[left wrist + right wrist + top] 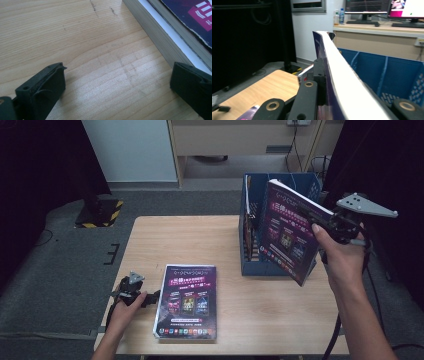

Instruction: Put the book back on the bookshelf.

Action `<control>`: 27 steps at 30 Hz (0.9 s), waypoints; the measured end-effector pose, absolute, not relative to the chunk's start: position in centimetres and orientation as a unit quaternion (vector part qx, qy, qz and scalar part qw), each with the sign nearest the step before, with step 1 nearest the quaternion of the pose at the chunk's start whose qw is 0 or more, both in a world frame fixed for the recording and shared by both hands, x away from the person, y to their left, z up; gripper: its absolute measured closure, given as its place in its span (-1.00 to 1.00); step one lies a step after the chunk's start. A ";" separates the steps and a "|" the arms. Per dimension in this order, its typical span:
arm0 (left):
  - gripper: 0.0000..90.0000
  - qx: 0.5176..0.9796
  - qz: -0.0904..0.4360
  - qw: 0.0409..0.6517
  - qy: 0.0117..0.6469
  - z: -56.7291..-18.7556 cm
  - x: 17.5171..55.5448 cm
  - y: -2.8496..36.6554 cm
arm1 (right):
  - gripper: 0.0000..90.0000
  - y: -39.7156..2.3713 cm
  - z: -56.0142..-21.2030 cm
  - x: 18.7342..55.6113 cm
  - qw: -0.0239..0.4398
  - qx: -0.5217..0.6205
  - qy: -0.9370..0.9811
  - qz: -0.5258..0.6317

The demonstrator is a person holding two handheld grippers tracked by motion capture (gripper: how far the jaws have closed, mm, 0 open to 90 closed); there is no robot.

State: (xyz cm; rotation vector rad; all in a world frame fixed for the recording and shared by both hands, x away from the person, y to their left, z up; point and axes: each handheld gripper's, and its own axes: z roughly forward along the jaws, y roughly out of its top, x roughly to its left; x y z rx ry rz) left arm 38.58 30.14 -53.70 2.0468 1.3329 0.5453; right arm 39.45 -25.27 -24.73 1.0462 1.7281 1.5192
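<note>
At 8 o'clock on the wooden table point(150, 235), left gripper point(134, 290) rests, jaws wide apart and empty, just beside a flat purple-covered book point(187, 302). At 2 o'clock, right gripper point(334, 222) is clamped on a matching book point(290, 232), tilted upright before the blue file holder point(252, 220).

bare table point(165, 240) left, file box point(250, 255) right
</note>
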 end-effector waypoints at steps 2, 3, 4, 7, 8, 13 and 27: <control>-1.00 0.777 0.207 0.314 0.505 -53.7 38.6 30.1 | 0.84 -25.3 -24.5 40.0 0.311 0.402 0.649 0.566; -1.00 0.777 0.207 0.314 0.505 -53.7 38.6 30.1 | 0.84 -25.4 -24.4 40.3 0.316 0.406 0.647 0.563; -1.00 0.776 0.207 0.314 0.505 -53.7 38.6 30.1 | 0.84 -25.4 -24.3 40.5 0.320 0.409 0.645 0.561; -1.00 0.777 0.207 0.315 0.505 -53.7 38.6 30.1 | 0.84 -25.5 -23.9 41.3 0.332 0.416 0.637 0.557; -1.00 0.776 0.207 0.315 0.505 -53.7 38.6 30.1 | 0.84 -25.6 -23.8 41.5 0.334 0.419 0.635 0.557; -1.00 0.777 0.207 0.314 0.505 -53.7 38.6 30.1 | 0.84 -25.8 -23.6 42.5 0.353 0.431 0.624 0.548; -1.00 0.777 0.207 0.316 0.504 -53.7 38.7 30.1 | 0.84 -25.7 -24.0 45.5 0.384 0.462 0.611 0.515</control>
